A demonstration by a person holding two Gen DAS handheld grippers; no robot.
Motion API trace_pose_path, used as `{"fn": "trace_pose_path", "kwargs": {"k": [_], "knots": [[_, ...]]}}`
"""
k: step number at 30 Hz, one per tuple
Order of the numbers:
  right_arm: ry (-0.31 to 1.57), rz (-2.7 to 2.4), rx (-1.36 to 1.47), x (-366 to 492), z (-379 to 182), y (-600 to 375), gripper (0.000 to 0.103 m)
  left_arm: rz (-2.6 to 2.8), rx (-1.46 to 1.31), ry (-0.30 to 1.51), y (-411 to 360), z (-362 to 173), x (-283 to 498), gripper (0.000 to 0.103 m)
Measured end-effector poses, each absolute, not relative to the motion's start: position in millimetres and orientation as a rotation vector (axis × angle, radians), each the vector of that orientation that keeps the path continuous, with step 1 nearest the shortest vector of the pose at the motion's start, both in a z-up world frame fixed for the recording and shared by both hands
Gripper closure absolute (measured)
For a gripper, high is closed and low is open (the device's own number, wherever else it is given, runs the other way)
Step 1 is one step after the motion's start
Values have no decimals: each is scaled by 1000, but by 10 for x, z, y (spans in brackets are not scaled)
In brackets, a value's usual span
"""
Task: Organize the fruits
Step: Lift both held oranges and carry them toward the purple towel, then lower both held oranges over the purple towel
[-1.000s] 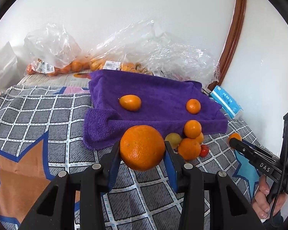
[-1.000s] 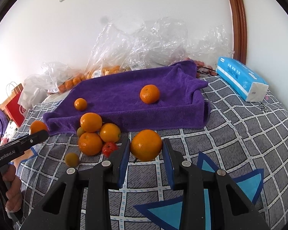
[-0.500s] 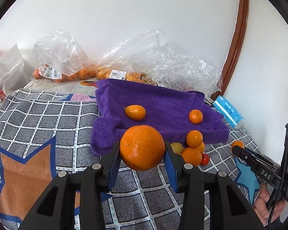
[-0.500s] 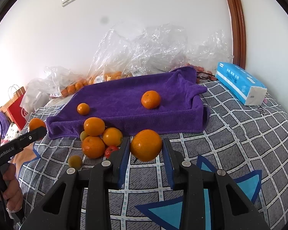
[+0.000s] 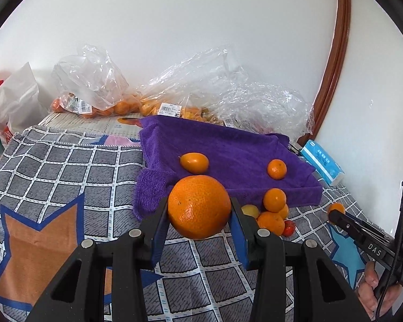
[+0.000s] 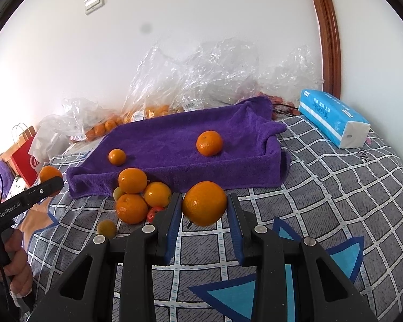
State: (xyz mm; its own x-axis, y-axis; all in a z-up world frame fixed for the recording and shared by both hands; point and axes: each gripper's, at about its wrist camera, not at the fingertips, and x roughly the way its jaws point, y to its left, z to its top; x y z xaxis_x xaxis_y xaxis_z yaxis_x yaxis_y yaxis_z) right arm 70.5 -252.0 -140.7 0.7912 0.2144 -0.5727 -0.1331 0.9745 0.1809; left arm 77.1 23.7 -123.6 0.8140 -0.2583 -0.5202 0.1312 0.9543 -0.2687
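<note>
Both grippers clamped on fruit, left gripper [image 5: 198, 218] on large orange [image 5: 198, 207], right gripper [image 6: 204, 213] on smaller orange [image 6: 204, 203], poised short of purple towel [image 6: 174, 139], presumably for sorting there.

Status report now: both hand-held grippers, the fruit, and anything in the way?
Left hand-held gripper shut on large orange. Right hand-held gripper shut on smaller orange. Purple towel holds two fruits. Loose fruit pile lies before the towel.
</note>
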Motion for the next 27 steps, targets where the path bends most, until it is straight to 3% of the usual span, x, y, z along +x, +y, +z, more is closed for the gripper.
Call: {"fn": "trace_pose_path", "kwargs": {"k": [11, 27], "knots": [[613, 243, 122, 720, -1074, -2424, 69, -186, -244, 681, 262, -1229, 867, 63], [502, 235, 101, 1330, -594, -2306, 69, -168, -226, 568, 235, -534, 1258, 63]]}}
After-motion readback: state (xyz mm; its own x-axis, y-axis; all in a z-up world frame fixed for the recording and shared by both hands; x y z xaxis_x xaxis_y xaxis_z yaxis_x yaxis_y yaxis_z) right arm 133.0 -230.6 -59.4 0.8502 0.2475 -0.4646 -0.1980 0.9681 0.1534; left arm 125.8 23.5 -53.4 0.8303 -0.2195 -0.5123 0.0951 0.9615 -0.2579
